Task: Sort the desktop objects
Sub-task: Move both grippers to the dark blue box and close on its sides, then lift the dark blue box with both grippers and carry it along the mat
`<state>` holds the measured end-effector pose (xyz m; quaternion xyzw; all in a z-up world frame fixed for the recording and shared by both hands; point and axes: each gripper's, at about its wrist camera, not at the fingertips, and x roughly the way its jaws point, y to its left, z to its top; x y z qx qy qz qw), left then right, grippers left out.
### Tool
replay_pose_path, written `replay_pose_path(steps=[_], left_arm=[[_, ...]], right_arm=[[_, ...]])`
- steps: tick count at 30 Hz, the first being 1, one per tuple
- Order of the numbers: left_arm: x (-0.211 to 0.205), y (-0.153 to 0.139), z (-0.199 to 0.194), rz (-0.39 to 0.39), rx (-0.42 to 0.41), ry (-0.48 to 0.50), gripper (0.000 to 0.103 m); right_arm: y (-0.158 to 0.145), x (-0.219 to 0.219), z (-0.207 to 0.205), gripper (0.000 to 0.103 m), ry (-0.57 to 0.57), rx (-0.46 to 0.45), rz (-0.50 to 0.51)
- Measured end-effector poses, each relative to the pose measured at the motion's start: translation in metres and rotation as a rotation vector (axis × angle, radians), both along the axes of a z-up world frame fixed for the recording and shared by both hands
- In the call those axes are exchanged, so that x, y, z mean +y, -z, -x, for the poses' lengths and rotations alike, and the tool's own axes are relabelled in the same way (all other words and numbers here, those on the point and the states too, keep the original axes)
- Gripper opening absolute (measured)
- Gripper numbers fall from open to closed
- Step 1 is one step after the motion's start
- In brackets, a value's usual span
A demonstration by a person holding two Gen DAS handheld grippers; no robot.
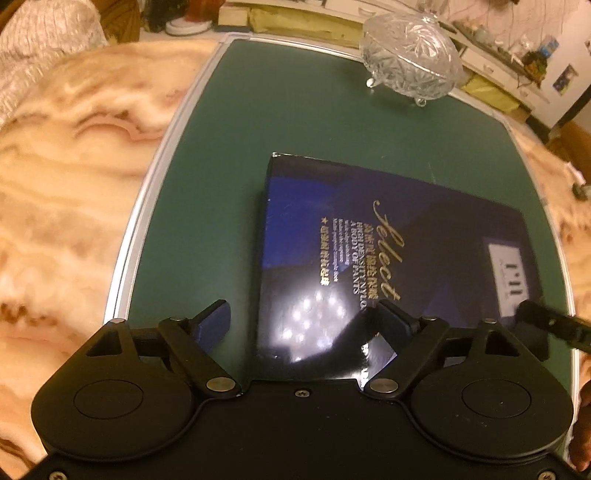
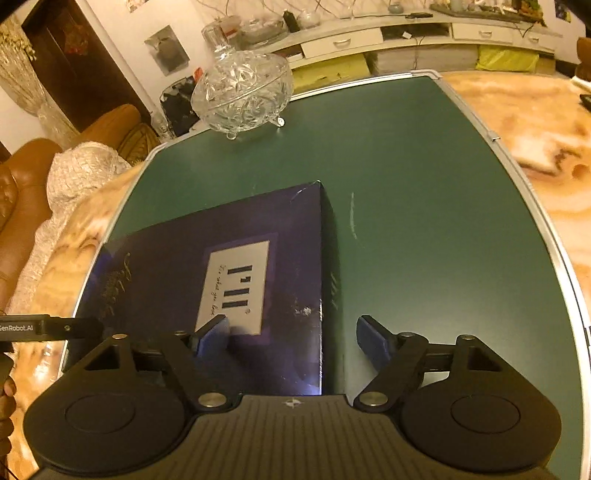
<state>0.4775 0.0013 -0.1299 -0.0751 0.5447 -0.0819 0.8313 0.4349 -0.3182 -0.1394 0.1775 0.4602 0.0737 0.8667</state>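
A flat dark blue box (image 1: 388,254) with gold lettering and a white label lies on the green mat (image 1: 277,110). My left gripper (image 1: 301,325) is open, its fingers astride the box's near left corner, just above it. In the right wrist view the same box (image 2: 236,280) lies below my right gripper (image 2: 291,336), which is open with its fingers astride the box's near right edge. A lidded cut-glass bowl (image 1: 410,55) stands at the far end of the mat; it also shows in the right wrist view (image 2: 242,90).
The green mat (image 2: 424,221) has a silver frame and lies on a marbled orange table (image 1: 66,184). A brown sofa (image 2: 22,206) stands left of the table. A white cabinet with clutter (image 2: 406,33) runs along the far wall.
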Motion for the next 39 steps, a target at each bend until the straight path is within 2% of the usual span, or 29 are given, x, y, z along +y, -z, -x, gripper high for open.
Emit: replay_pose_path(steps=[3, 5, 8, 15, 20, 30, 39], left_arm=[[0.002, 0.007, -0.004, 0.047, 0.011, 0.003, 0.086], [0.0, 0.012, -0.006, 0.078, 0.028, 0.028, 0.093], [-0.007, 0.012, -0.007, 0.065, 0.024, 0.047, 0.095], [-0.004, 0.008, 0.001, 0.067, 0.035, 0.068, 0.094], [0.0, -0.011, 0.018, 0.062, 0.016, 0.063, 0.094], [-0.001, -0.067, 0.079, 0.045, -0.028, 0.084, 0.094], [-0.002, -0.103, 0.175, 0.035, -0.042, 0.101, 0.094]], right_arm=[[0.004, 0.0, -0.002, 0.073, -0.002, 0.004, -0.034], [0.005, 0.0, -0.001, 0.074, -0.003, -0.002, -0.038], [0.007, -0.002, -0.001, 0.075, 0.007, -0.004, -0.058], [-0.001, 0.008, 0.005, 0.075, -0.009, 0.016, -0.03], [-0.019, 0.017, 0.021, 0.075, -0.004, 0.009, -0.018], [-0.072, 0.025, 0.08, 0.075, 0.002, -0.02, 0.003], [-0.112, 0.03, 0.176, 0.075, 0.032, -0.022, 0.022]])
